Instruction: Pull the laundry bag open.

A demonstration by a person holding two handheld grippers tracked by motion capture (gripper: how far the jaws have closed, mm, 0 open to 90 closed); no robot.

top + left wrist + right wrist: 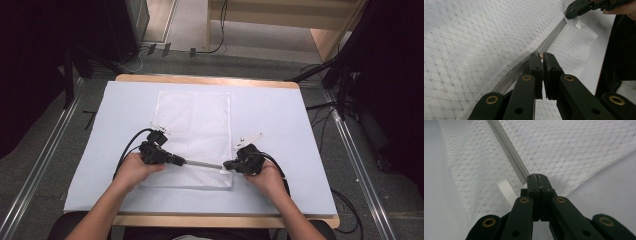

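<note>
Left tool pinched the zipper pull mid-zipper; right tool clamped the zipper end, near edge of mesh bag on counter

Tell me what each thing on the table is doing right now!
Mesh bag: lying flat on the table.
Zipper: stretched taut between both claws.
Left claw: shut on the zipper's pull.
Right claw: shut on the zipper's end.
White loop tab: lying loose beside the right claw.
</note>
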